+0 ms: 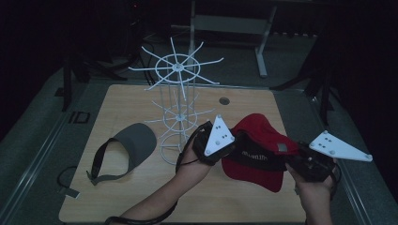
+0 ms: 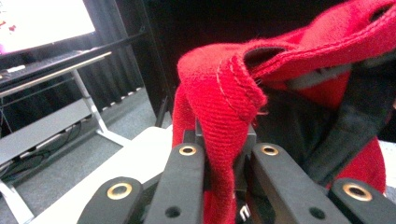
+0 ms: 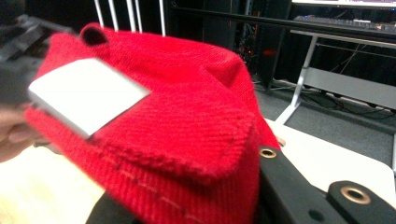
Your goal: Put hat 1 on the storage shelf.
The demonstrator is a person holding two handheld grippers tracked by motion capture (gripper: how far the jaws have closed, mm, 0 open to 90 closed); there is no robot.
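Fingers of both grippers are pinched on the red cap's (image 1: 260, 152) edges, lower right of the high view.

It is spanned left-right between left gripper (image 1: 224, 149) and right gripper (image 1: 293, 161); the white wire rack (image 1: 178, 105) is seen nearer the left.

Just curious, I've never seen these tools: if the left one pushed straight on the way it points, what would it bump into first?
The left gripper is already closed on the red cap, so more cap fabric comes first. Beyond it, probably the right gripper; depth is unclear.
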